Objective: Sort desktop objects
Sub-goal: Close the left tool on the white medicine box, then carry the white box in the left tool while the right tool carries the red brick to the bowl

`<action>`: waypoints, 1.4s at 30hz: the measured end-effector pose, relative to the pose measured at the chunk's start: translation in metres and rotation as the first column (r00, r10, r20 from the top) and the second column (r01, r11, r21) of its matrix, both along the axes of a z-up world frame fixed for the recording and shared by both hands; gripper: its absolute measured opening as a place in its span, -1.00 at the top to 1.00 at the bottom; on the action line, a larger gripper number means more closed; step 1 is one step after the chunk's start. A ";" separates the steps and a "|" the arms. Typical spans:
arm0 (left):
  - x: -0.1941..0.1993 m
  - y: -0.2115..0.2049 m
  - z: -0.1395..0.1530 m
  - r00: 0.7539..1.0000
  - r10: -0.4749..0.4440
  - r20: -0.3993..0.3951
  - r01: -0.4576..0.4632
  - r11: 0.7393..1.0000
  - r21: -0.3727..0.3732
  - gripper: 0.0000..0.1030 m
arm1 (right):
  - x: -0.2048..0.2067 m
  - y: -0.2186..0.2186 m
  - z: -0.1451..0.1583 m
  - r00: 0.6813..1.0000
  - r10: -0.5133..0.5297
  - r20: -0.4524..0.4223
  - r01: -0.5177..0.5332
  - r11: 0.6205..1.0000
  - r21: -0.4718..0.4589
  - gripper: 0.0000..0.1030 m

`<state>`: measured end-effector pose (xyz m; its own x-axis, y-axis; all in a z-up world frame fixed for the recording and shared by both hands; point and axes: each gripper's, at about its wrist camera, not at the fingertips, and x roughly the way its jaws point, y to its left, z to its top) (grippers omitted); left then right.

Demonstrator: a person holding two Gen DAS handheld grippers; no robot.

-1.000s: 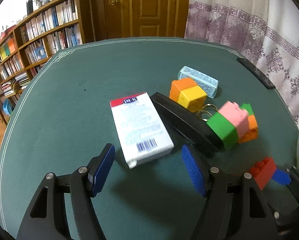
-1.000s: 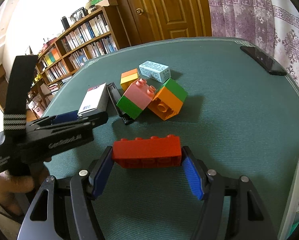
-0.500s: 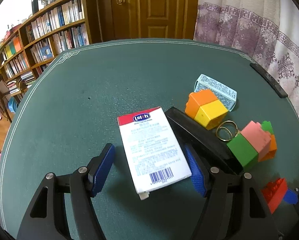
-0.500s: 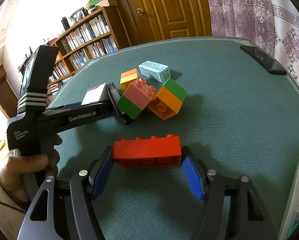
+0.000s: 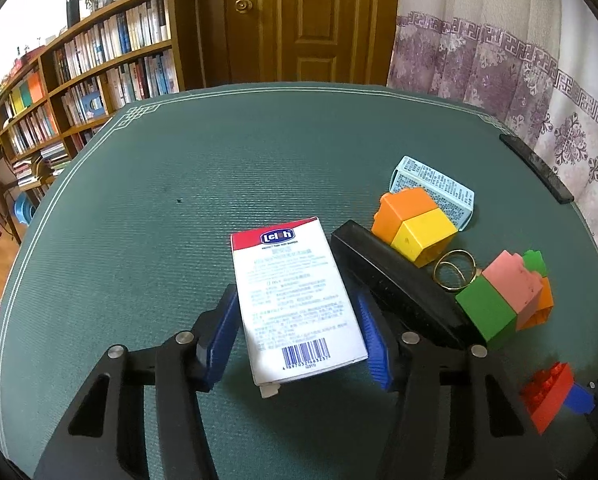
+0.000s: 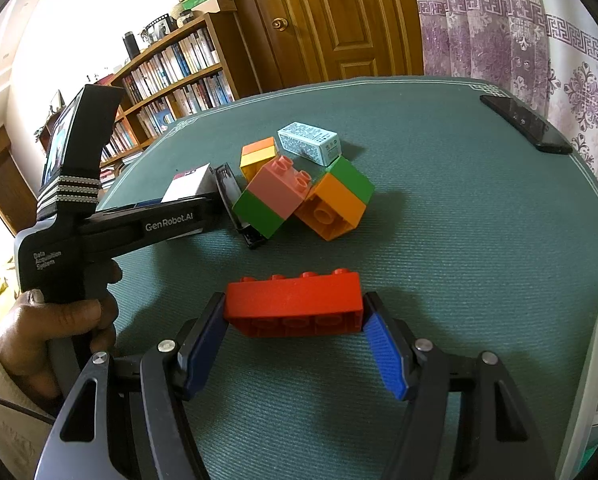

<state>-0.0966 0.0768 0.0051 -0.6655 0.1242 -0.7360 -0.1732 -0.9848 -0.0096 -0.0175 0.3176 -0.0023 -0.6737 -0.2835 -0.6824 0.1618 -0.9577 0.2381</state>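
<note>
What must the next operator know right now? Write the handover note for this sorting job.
Left tongs: closing around the white box with the red top, which lies on the green table; grip not yet firm.
Right tongs: shut on the red brick.
Unsorted in one cluster: black case, orange-yellow block, pale blue box, pink-green block, orange-green block, gold rings. Phone lies at the far edge.
Done: nothing visibly sorted.
Left: place both items, then the cluster.

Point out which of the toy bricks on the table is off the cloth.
The long red brick, clamped endwise in the right tongs. The pink-green, orange-green and orange-yellow blocks all rest on the cloth.
</note>
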 end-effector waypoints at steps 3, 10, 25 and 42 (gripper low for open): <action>0.002 -0.002 0.000 1.000 0.006 -0.001 -0.006 1.000 0.006 -0.10 | 0.000 0.000 0.000 1.000 0.000 -0.002 0.000 1.000 0.004 -0.39; 0.007 -0.007 0.001 1.000 0.018 -0.001 -0.017 1.000 0.017 -0.05 | 0.001 0.000 0.001 1.000 -0.001 -0.005 0.001 1.000 0.003 -0.38; 0.031 -0.020 0.010 0.999 0.034 -0.007 -0.033 0.997 0.067 -0.01 | 0.006 0.002 0.005 0.999 -0.022 -0.032 0.022 1.000 0.011 -0.38; 0.068 -0.023 0.019 1.000 0.010 -0.014 -0.009 0.995 0.099 0.03 | 0.035 0.001 0.023 0.996 -0.032 -0.079 0.033 0.999 0.011 -0.38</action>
